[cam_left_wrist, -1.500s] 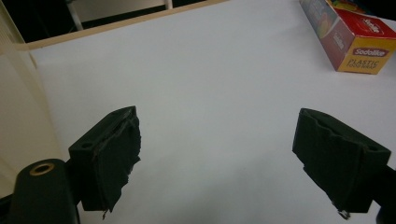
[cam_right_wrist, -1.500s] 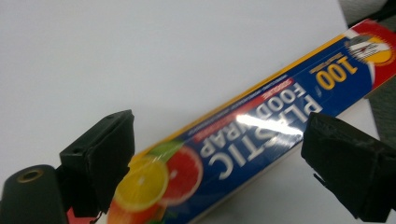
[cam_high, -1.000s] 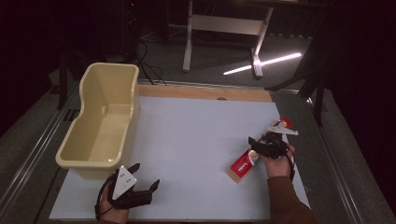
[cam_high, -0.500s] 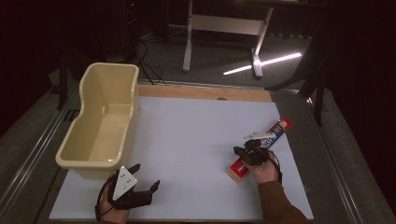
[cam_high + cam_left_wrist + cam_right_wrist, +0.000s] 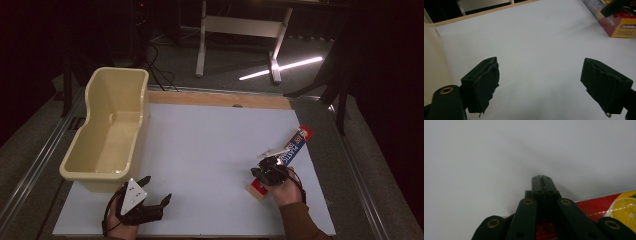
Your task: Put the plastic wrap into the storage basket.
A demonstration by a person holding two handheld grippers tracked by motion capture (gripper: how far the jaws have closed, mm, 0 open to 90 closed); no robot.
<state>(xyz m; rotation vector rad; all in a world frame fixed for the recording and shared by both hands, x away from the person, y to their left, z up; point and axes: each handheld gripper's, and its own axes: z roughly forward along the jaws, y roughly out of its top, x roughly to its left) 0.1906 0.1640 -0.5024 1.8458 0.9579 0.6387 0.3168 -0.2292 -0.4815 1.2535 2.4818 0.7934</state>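
The right gripper [image 5: 267, 170] is hovering just above the long box [image 5: 282, 160] of plastic wrap, its jaws pressed together with nothing between them after closing moments ago; the box is lying flat on the white table [image 5: 210, 145] directly beneath and behind them. The left gripper [image 5: 152, 200] is resting low over the table's near edge, its jaws standing wide apart and empty. The cream plastic tub [image 5: 107, 132] is sitting just beyond and beside it, well apart from the box.
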